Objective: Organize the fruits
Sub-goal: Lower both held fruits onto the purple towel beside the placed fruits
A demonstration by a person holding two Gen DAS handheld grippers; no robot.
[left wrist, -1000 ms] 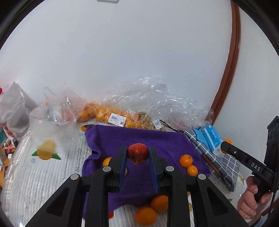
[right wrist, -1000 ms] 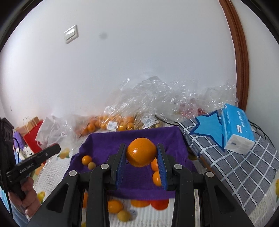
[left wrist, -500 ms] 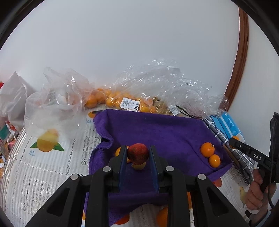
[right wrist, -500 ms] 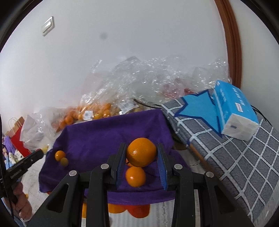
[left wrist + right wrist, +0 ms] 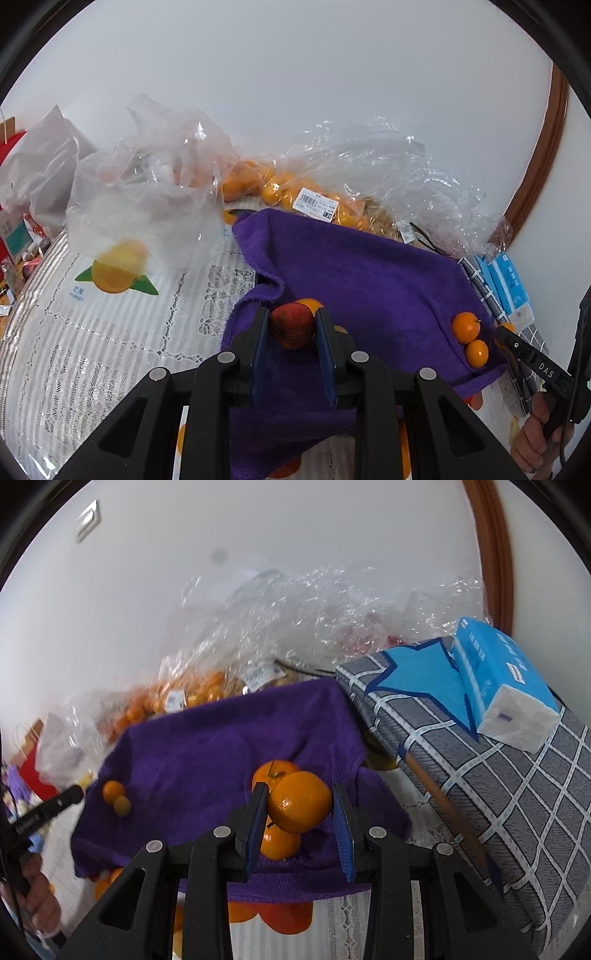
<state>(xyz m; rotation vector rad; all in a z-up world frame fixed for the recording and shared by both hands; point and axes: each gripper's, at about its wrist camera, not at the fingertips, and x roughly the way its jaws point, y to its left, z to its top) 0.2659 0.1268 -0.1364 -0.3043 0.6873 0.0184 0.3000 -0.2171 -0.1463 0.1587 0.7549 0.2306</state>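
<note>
My left gripper (image 5: 292, 325) is shut on a small red apple (image 5: 291, 325), held low over the left part of a purple towel (image 5: 362, 273). An orange (image 5: 310, 303) lies just behind the apple. Two small oranges (image 5: 466, 326) rest near the towel's right edge. In the right wrist view, my right gripper (image 5: 300, 802) is shut on a large orange (image 5: 300, 800) above two oranges (image 5: 277, 842) lying on the towel (image 5: 207, 746). Two small fruits (image 5: 112, 791) sit at its left side. More oranges (image 5: 284, 919) peek out below the towel's front edge.
Clear plastic bags with oranges (image 5: 273, 188) are piled against the wall. A white plastic bag (image 5: 144, 206) lies left on a lace tablecloth (image 5: 110, 332). A grey checked cloth (image 5: 491, 782) with a blue tissue pack (image 5: 506, 686) lies to the right.
Both grippers have come down and forward toward the purple towel, still holding their fruits. The towel and the fruits on it now look larger and closer.
</note>
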